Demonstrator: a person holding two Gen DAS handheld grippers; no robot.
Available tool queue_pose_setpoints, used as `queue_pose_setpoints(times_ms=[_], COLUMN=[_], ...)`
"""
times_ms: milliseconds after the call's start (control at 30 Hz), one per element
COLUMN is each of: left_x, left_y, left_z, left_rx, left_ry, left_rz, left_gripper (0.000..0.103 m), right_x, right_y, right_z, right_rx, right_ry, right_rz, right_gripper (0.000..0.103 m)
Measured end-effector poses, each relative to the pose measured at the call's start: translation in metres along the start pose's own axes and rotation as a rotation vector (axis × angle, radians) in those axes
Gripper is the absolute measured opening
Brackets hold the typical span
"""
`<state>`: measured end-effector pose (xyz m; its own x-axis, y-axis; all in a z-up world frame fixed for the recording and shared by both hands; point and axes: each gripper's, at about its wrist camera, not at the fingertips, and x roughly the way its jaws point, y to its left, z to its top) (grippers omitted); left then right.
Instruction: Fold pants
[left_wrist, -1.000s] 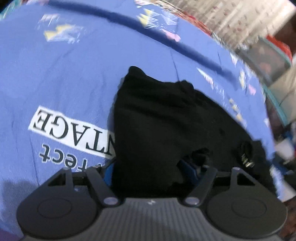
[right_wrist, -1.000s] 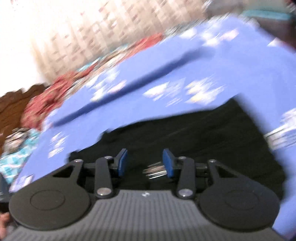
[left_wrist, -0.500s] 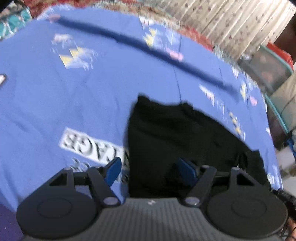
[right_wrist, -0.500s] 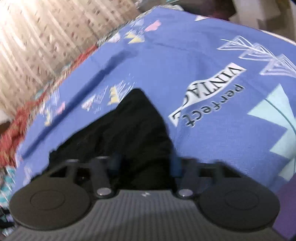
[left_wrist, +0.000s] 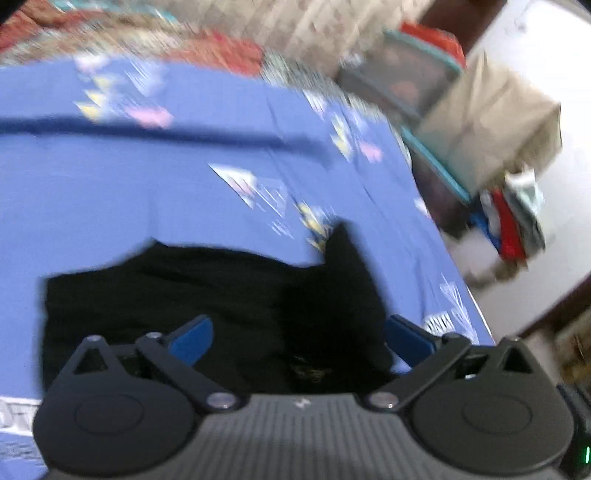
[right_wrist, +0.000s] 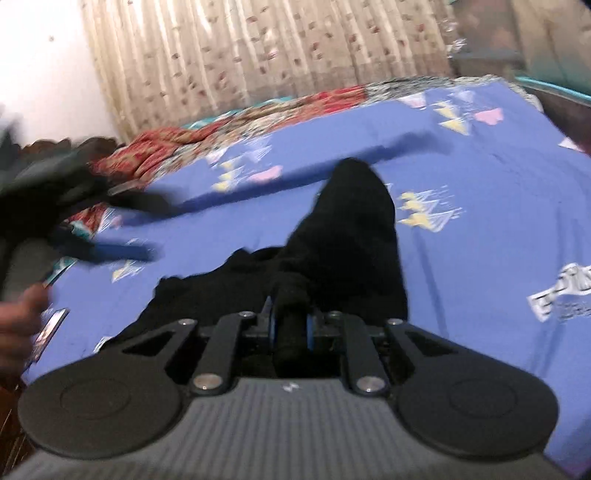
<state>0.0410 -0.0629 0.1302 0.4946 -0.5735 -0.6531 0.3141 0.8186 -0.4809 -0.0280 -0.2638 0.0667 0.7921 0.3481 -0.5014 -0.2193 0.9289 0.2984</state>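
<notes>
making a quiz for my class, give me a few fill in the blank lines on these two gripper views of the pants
1. The pants are ____ in colour.
2. The right gripper is ____ on a bunch of the pants.
3. The left gripper has its jaws ____, holding nothing.
4. The pants lie on a ____ bedsheet.

Missing words: black; shut; open; blue

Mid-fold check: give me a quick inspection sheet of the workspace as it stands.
Surface: blue printed bedsheet, rumpled.
Job's things: black pants bunched on the sheet, part lifted.
Clutter: phone-like object at the bed edge.
Grippers: right gripper shut on the pants; left gripper open above them.
Cables: nothing seen.
Surroundings: patterned curtain, red patterned blanket, boxes beside the bed.
</notes>
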Motion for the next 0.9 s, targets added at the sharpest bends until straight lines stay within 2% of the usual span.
queue_pose_setpoints(times_ms=[100,133,200,233,267,333,467,533,600,700,800,900], left_x=[0.037,0.048,0.064,0.070,0.072,0.061,0.016,-0.014,-0.036,-0.058,-0.062,-0.047], left_y=[-0.004,-0.003,0.003,0.010,0.016,0.028,0.035,0.045,0.059,0.088,0.126,0.159], left_z=[0.004,0.004,-0.002,-0.005,-0.009,-0.013,-0.002,0.002,0.002,-0.008,-0.026,-0.044], left_rx=[-0.080,-0.102,-0.132,-0.152,-0.176,-0.194,-0.112,-0.076,-0.062,-0.064,-0.149,-0.228], left_ry=[0.100,0.117,0.154,0.176,0.175,0.143,0.023,-0.041,-0.081,-0.104,-0.088,-0.042], left_rz=[-0.060,-0.060,-0.025,-0.019,-0.030,-0.068,-0.100,-0.085,-0.051,0.045,0.124,0.189], left_gripper=[0.103,0.097,0.047,0.026,0.021,0.018,0.018,0.019,0.019,0.019,0.019,0.023], right_x=[0.001,0.002,0.002,0.001,0.001,0.001,0.002,0.006,0.018,0.043,0.070,0.100], right_y=[0.005,0.007,0.010,0.010,0.013,0.018,0.045,0.069,0.093,0.127,0.150,0.161], right_z=[-0.004,-0.004,-0.002,-0.001,-0.001,-0.003,0.011,0.016,0.019,0.014,0.000,-0.017], right_rx=[-0.010,-0.017,-0.022,-0.025,-0.029,-0.035,-0.096,-0.140,-0.173,-0.219,-0.257,-0.271], right_ry=[0.022,0.025,0.019,0.017,0.019,0.024,0.008,-0.001,0.018,0.081,0.157,0.268], right_rz=[0.018,0.022,0.029,0.030,0.029,0.047,0.142,0.202,0.266,0.326,0.368,0.379], right_gripper=[0.017,0.017,0.017,0.017,0.017,0.017,0.017,0.017,0.017,0.017,0.017,0.024])
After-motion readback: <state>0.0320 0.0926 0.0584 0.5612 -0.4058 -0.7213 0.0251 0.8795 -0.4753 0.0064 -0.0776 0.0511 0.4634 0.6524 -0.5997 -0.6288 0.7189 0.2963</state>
